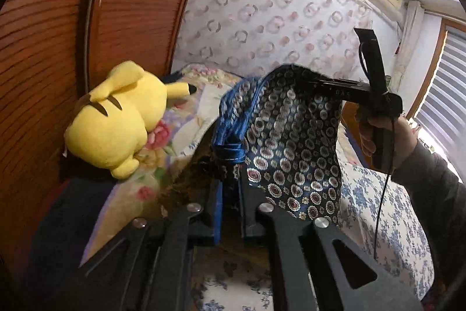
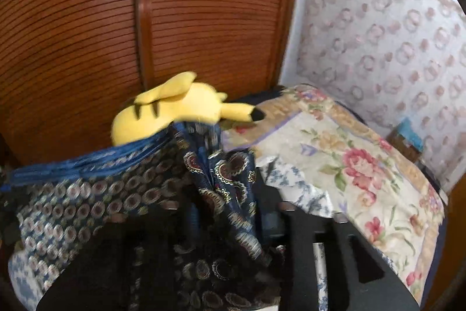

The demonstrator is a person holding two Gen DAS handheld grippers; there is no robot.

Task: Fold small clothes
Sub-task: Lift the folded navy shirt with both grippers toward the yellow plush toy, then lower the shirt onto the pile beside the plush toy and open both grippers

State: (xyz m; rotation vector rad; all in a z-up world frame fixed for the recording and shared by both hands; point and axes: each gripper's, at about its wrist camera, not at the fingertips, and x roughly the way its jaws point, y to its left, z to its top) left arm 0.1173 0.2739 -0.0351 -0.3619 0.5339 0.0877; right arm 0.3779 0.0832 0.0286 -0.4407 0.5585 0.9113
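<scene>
Where the left gripper (image 1: 230, 188) reaches forward, its jaws are closed on the blue waistband of the patterned shorts (image 1: 294, 142), which hang in the air above the bed (image 1: 387, 212). The right gripper (image 1: 317, 86) clamps the garment's opposite upper edge, jaws narrowed onto the cloth. Beyond lie a floral quilt (image 2: 349, 153) and a yellow plush toy (image 1: 116, 118) against the wooden wardrobe (image 2: 204, 5)

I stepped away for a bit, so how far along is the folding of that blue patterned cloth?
No finished fold shows. In hand: the blue patterned cloth hangs in the air, pinched by the left gripper and right gripper above the bed. Left: laying it down and folding it.
</scene>
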